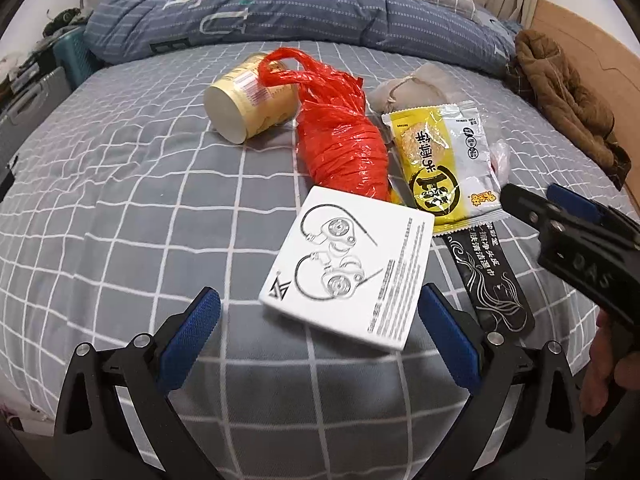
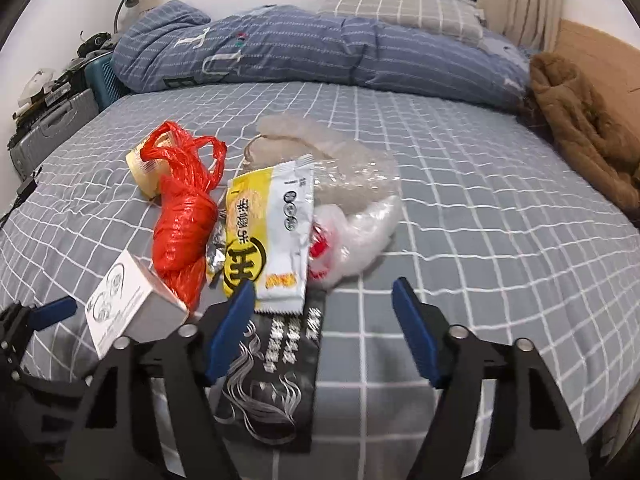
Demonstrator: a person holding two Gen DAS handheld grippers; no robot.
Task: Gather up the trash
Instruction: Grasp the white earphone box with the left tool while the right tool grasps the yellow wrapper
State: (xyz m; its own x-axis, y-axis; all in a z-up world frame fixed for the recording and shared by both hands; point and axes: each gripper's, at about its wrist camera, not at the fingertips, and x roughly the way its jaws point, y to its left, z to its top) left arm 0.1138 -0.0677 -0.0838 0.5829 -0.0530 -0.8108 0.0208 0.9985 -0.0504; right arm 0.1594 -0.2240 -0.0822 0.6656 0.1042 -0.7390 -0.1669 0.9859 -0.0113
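On the bed (image 1: 120, 208), a light, stiff white box (image 1: 348, 264) lies before the spread, empty left gripper (image 1: 320, 320); take its side edges. Beside it, the right gripper (image 2: 324, 320), parted and empty, straddles a thin, slippery black sachet (image 2: 272, 376).

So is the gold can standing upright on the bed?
No, the gold can lies on its side beside the red bag.

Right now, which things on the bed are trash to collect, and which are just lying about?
Trash: red bag, cup, yellow wrapper, black sachet, white box, clear plastic.

Lying about: quilt, brown coat, pillow, suitcase.
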